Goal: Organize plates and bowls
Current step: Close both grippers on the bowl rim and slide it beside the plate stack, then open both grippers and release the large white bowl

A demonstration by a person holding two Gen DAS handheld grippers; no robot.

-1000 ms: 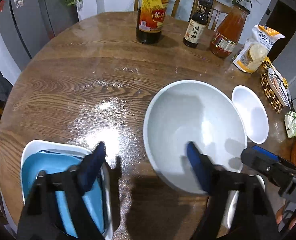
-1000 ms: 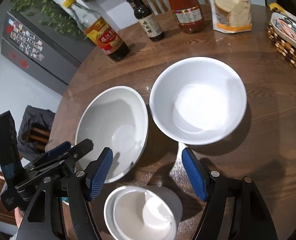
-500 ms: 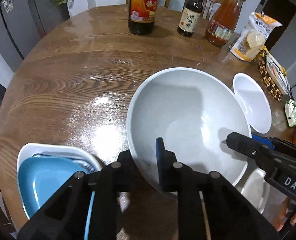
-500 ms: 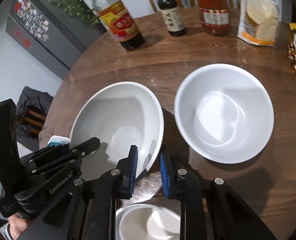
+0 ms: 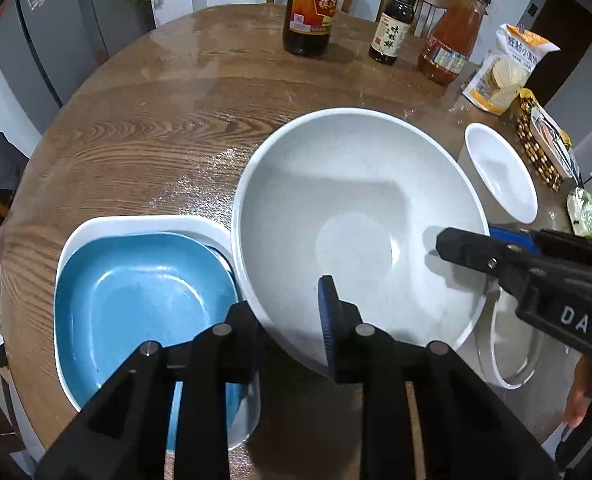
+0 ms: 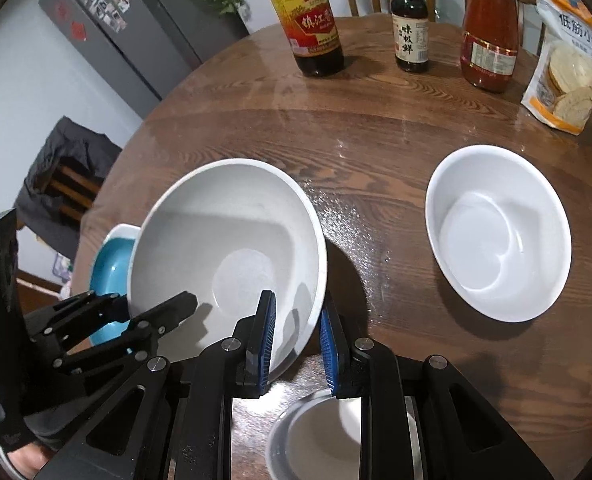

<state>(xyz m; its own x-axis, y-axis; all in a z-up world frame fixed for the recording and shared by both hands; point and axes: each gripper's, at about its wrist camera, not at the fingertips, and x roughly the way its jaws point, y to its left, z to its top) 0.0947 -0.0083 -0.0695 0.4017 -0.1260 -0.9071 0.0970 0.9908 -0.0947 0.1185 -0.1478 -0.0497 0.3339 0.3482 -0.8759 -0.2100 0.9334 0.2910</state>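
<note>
A large grey-white bowl (image 5: 355,216) is held off the round wooden table by both grippers. My left gripper (image 5: 292,320) is shut on its near rim. My right gripper (image 6: 296,332) is shut on its right rim; the bowl also shows in the right wrist view (image 6: 224,256). To the bowl's left a blue square plate (image 5: 136,300) lies in a white square plate (image 5: 144,222). A white bowl (image 6: 495,232) sits to the right. A small white bowl (image 6: 315,436) sits under my right gripper.
The wooden table (image 5: 156,120) carries a vinegar bottle (image 5: 309,8), a soy bottle (image 5: 393,20), a red sauce jar (image 5: 451,40), a snack bag (image 5: 503,72) and a woven basket (image 5: 543,148) at the far and right sides. Chairs stand behind.
Both grippers closed on the large bowl's rim. The bowl has lifted and moved left, and its edge now stands over the blue and white plates.
</note>
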